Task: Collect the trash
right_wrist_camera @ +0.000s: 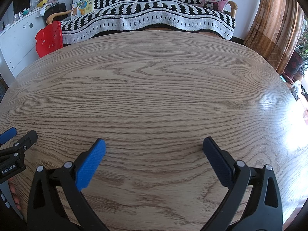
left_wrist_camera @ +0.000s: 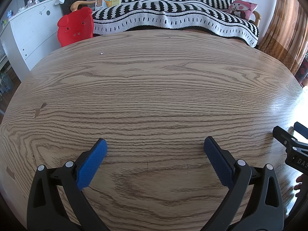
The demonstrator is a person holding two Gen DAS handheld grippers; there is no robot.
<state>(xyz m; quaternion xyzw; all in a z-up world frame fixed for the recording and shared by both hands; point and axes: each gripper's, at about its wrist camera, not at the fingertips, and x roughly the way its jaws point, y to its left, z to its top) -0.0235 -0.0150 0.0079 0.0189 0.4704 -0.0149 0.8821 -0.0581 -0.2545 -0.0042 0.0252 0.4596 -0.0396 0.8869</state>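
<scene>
My left gripper (left_wrist_camera: 155, 144) hangs open over the near part of a wood-grain table (left_wrist_camera: 154, 88), its blue pads wide apart with nothing between them. My right gripper (right_wrist_camera: 154, 144) is open the same way over the same table (right_wrist_camera: 154, 88), side by side with the left one. In the left wrist view the right gripper's black body (left_wrist_camera: 292, 144) shows at the right edge. In the right wrist view the left gripper's body (right_wrist_camera: 17, 146) shows at the left edge. A tiny white speck (left_wrist_camera: 102, 53) lies far back on the table. No other trash item is in view.
Beyond the table's far edge stands a sofa with a black-and-white blanket (left_wrist_camera: 173, 17) and a pink cushion (left_wrist_camera: 242, 8). A red plastic child's chair (left_wrist_camera: 75, 26) and a white cabinet (left_wrist_camera: 28, 30) are at the far left. Brown curtains (left_wrist_camera: 283, 28) hang on the right.
</scene>
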